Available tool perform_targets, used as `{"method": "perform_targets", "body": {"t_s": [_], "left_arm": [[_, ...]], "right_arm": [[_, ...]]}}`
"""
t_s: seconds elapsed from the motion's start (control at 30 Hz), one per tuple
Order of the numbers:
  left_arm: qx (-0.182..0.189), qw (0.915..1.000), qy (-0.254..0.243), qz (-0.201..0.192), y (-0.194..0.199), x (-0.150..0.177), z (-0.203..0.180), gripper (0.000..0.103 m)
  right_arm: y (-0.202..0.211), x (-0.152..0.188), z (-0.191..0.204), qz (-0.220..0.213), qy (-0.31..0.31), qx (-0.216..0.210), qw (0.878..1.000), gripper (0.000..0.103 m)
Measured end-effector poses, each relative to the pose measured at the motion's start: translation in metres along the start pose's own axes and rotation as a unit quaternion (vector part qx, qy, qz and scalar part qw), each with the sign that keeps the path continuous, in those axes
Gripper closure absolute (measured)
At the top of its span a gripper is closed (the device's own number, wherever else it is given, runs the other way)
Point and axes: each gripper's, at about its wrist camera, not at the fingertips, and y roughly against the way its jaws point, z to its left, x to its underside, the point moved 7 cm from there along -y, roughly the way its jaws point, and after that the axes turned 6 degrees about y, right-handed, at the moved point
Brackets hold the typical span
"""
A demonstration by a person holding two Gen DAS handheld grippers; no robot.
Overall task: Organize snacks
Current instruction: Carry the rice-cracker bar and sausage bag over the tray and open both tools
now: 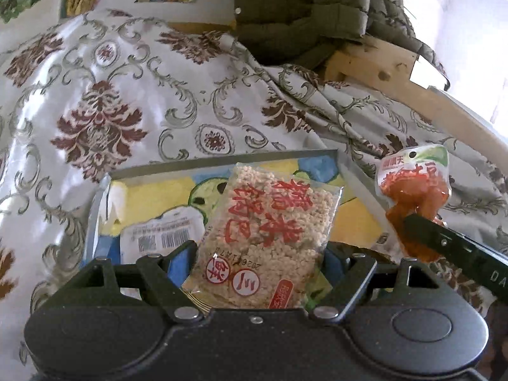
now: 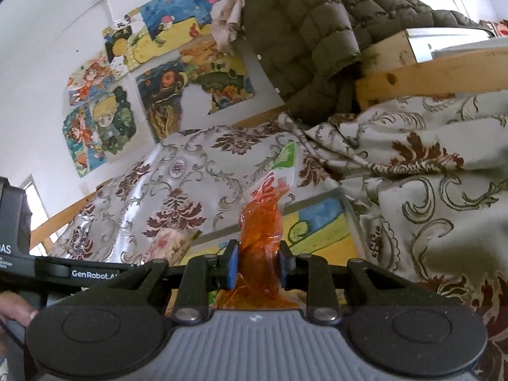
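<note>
In the left wrist view my left gripper (image 1: 263, 254) has its jaws wide, shut on a clear packet of puffed rice cake (image 1: 270, 231) with red characters. Behind the packet lies a shallow silver-rimmed tray (image 1: 222, 158) with a yellow and blue cartoon print and a white barcode label (image 1: 158, 238). My right gripper (image 2: 258, 266) is shut on a small orange snack pouch (image 2: 260, 238), its blue pads pressing both sides. The same pouch (image 1: 412, 187) hangs to the right of the tray. In the right wrist view the tray (image 2: 317, 219) lies just beyond the pouch, and the rice packet (image 2: 168, 244) shows at left.
A shiny floral cloth (image 1: 127, 95) covers the surface around the tray. An olive quilted jacket (image 1: 301, 9) drapes over a wooden frame (image 1: 381, 63) at the back. Drawings (image 2: 158, 79) hang on the wall. A person's hand (image 2: 16, 311) is at the lower left.
</note>
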Motion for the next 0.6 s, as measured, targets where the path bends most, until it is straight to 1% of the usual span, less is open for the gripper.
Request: {"method": "perform_targets", "body": {"t_s": [0.1, 0.2, 0.33, 0.43, 0.6], "left_arm": [[0.002, 0.9998, -0.019, -0.001, -0.003, 0.003, 0.001, 0.021], [0.005, 0.9997, -0.018, 0.013, -0.006, 0.012, 0.005, 0.021], [0.004, 0.9995, -0.018, 0.027, -0.006, 0.025, 0.008, 0.021], [0.000, 0.9994, -0.009, 0.034, -0.009, 0.027, 0.012, 0.021], [-0.002, 0.9992, 0.006, 0.039, -0.012, 0.028, 0.016, 0.021]], "right_arm": [[-0.006, 0.003, -0.002, 0.006, -0.009, -0.003, 1.000, 0.075], [-0.011, 0.008, 0.003, 0.016, -0.007, -0.008, 1.000, 0.075], [-0.013, 0.018, 0.012, 0.028, 0.014, -0.011, 0.999, 0.075], [-0.016, 0.026, 0.014, 0.041, 0.015, -0.009, 0.999, 0.074], [-0.016, 0.027, 0.014, 0.042, 0.011, -0.007, 0.999, 0.073]]}}
